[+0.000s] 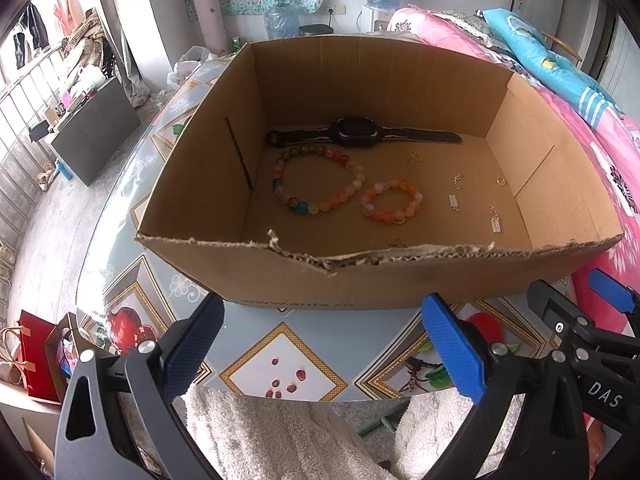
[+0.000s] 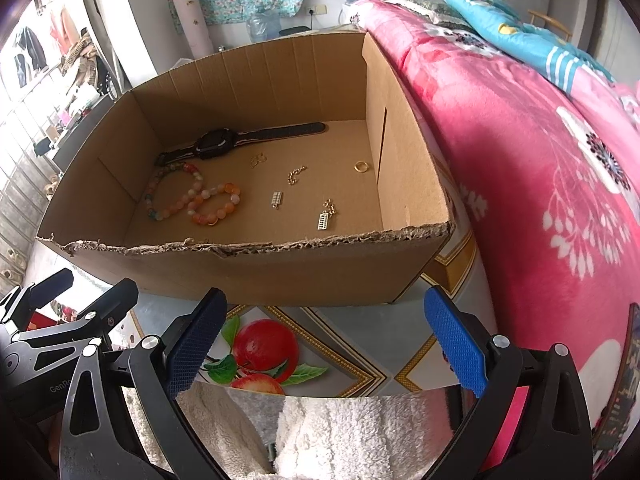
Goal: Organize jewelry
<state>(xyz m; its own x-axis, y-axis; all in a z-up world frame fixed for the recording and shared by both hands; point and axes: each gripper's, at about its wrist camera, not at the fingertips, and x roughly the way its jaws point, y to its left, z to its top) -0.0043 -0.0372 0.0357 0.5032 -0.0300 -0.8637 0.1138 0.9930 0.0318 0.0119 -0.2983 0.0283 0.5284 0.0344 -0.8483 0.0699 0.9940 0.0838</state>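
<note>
An open cardboard box (image 1: 208, 160) (image 2: 400, 128) stands on a patterned table. Inside lie a black watch (image 1: 356, 136) (image 2: 216, 144), a large bead bracelet (image 1: 316, 178) (image 2: 172, 194), a small orange bead bracelet (image 1: 390, 202) (image 2: 218, 204), a gold ring (image 1: 501, 181) (image 2: 361, 167), a short chain (image 1: 458, 181) (image 2: 296, 176) and two silver abacus charms (image 1: 453, 202) (image 2: 323, 220). My left gripper (image 1: 324, 348) is open in front of the box's near wall, empty. My right gripper (image 2: 324, 348) is likewise open and empty, beside the left one.
A pink flowered blanket (image 2: 540, 168) and blue pillow (image 2: 512, 28) rise to the right of the box. The table's fruit-print cover (image 1: 284, 364) (image 2: 264, 348) lies below the grippers. White fleece fabric (image 2: 332, 436) covers a person's lap. Water jugs and a clothes rack stand far back.
</note>
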